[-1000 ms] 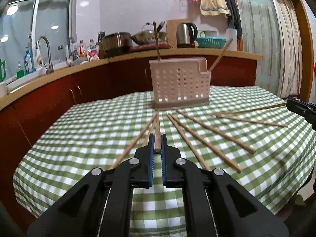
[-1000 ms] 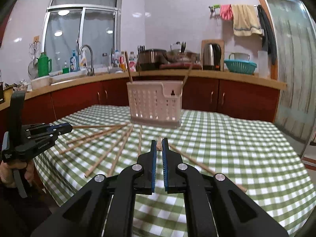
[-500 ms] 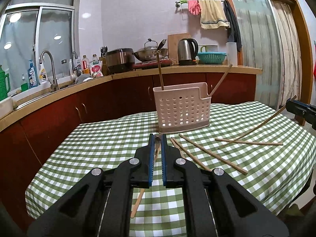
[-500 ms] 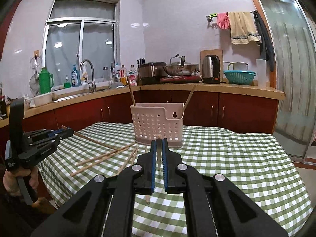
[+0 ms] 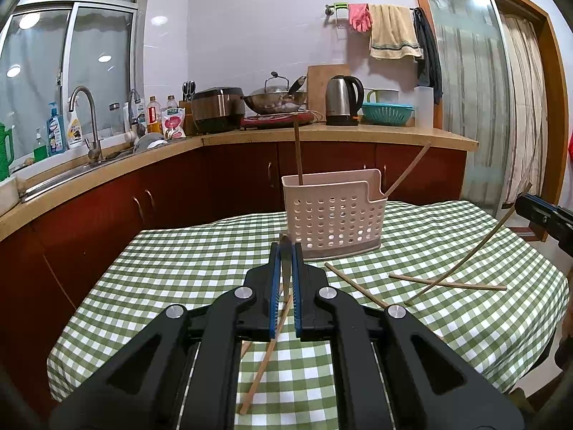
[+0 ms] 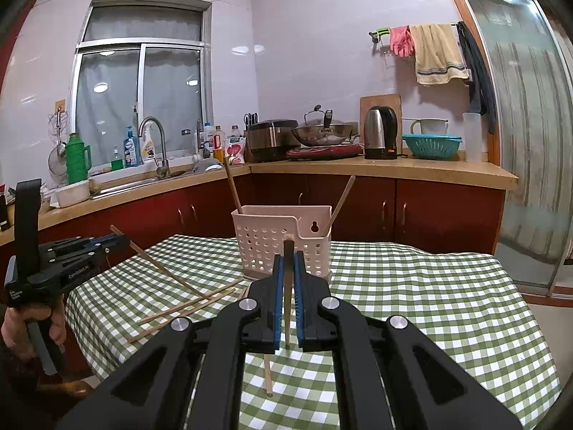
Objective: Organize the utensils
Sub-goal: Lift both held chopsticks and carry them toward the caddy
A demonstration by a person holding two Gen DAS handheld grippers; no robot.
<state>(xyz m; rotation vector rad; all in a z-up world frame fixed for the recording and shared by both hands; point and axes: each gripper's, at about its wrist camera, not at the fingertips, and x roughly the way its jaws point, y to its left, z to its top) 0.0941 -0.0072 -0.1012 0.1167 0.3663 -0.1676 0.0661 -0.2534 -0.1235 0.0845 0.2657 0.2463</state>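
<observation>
Each gripper [image 5: 285, 251] [image 6: 288, 258] is clamped on one chopstick [image 5: 265, 354] [image 6: 287, 308] near its end — either could be pivoted loose, or the holder [image 5: 333, 215] tipped at insertion.

Left gripper [image 5: 285, 251]: jaws nearly closed, clamped on a thin wooden chopstick [image 5: 263, 354] that hangs toward 7 o'clock. Right gripper [image 6: 288, 259]: jaws nearly closed, clamped on a second chopstick [image 6: 287, 308], near upright. Bare hand [image 6: 30, 326] wraps the left gripper's handle, at 9 o'clock in right wrist view.
</observation>
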